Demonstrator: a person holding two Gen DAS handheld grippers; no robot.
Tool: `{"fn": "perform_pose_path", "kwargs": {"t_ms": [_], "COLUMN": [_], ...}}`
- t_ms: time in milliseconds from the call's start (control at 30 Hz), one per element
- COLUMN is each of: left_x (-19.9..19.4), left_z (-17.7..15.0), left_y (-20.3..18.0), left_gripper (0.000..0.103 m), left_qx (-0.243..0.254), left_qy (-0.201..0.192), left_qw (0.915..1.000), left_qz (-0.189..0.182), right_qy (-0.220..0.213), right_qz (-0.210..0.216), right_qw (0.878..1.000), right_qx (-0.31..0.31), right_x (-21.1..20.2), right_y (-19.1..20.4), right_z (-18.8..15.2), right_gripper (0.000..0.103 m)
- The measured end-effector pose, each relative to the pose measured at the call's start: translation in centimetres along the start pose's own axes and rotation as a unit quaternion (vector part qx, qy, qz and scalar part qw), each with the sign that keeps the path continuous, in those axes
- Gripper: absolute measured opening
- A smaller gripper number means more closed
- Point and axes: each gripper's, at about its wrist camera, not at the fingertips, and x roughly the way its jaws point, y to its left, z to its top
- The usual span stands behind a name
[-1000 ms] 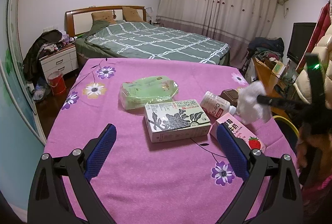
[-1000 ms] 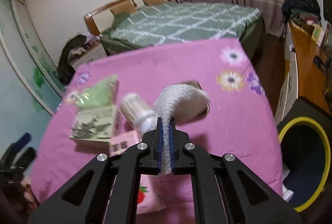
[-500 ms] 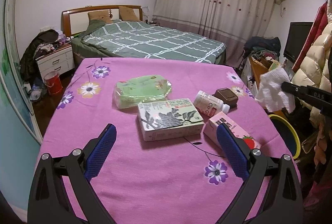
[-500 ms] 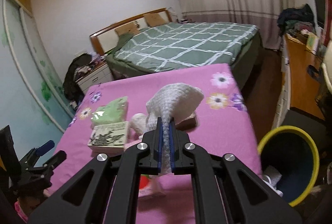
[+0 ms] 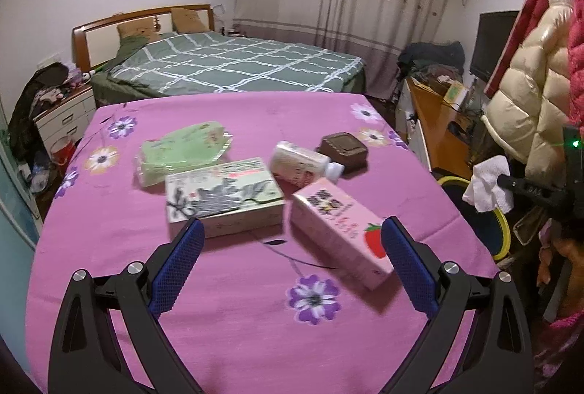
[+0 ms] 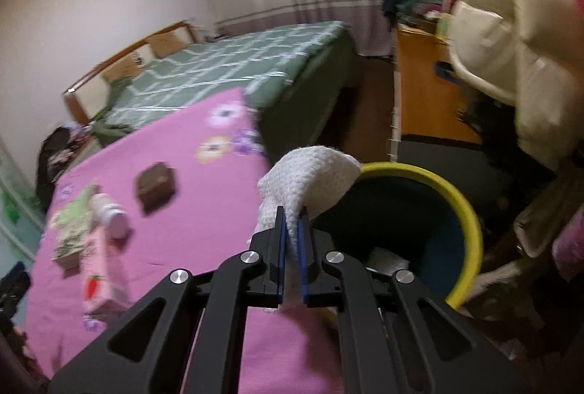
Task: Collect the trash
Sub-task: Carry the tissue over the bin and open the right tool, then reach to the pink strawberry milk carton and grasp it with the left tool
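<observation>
My right gripper (image 6: 291, 215) is shut on a crumpled white tissue (image 6: 310, 175), holding it over the rim of the yellow-edged bin (image 6: 471, 215) beside the table. From the left wrist view the same tissue (image 5: 489, 187) hangs at the far right above the bin (image 5: 502, 233). My left gripper (image 5: 292, 240) is open above the pink tablecloth (image 5: 233, 302), with nothing between its blue pads. Just ahead of it lie a pink strawberry carton (image 5: 339, 233), a patterned box (image 5: 222, 195), a white bottle (image 5: 303, 165), a green packet (image 5: 182, 151) and a brown box (image 5: 343, 147).
A green checked bed (image 5: 233, 65) stands behind the table. On the right an orange desk (image 5: 434, 113) and a hanging cream puffer coat (image 5: 525, 105) crowd the bin. White scraps lie inside the bin (image 6: 387, 257). A bedside cabinet (image 5: 62, 113) is at the left.
My right gripper has swung right with the tissue, from above the table's items to over the bin. The left gripper has shifted right and closer to the pink carton.
</observation>
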Motion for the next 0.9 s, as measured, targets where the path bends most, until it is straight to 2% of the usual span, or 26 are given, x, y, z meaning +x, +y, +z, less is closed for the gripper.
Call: {"fn": "perform_pose_path", "kwargs": {"t_ms": [133, 300, 367, 433, 500, 900], "left_x": [0.9, 2.1, 2.6, 3.1, 3.8, 7.5], "left_z": [0.1, 0.2, 0.2, 0.2, 0.1, -0.8], "left_y": [-2.0, -3.7, -4.2, -4.5, -4.9, -5.9], "left_gripper": [0.096, 0.096, 0.096, 0.096, 0.096, 0.096], "left_qx": [0.009, 0.016, 0.016, 0.015, 0.014, 0.009], "left_qy": [0.01, 0.022, 0.028, 0.033, 0.039, 0.06], "left_qw": [0.9999, 0.9996, 0.9994, 0.9993, 0.9991, 0.998], "left_qz": [-0.009, -0.011, -0.01, -0.009, -0.008, 0.019], "right_qy": [0.007, 0.017, 0.018, 0.018, 0.014, 0.018], "right_qz": [-0.039, -0.061, -0.073, -0.082, -0.09, -0.071], "right_qw": [0.999, 0.998, 0.997, 0.996, 0.996, 0.997], "right_qx": [0.017, 0.022, 0.022, 0.022, 0.024, 0.026], "right_x": [1.3, 2.6, 3.0, 3.3, 3.3, 3.9], "right_y": [-3.3, -5.3, -6.1, -6.4, -6.8, -6.6], "right_z": [-0.6, -1.1, -1.3, -1.4, -1.5, -1.3], "right_gripper": [0.007, 0.009, 0.016, 0.036, 0.042, 0.042]}}
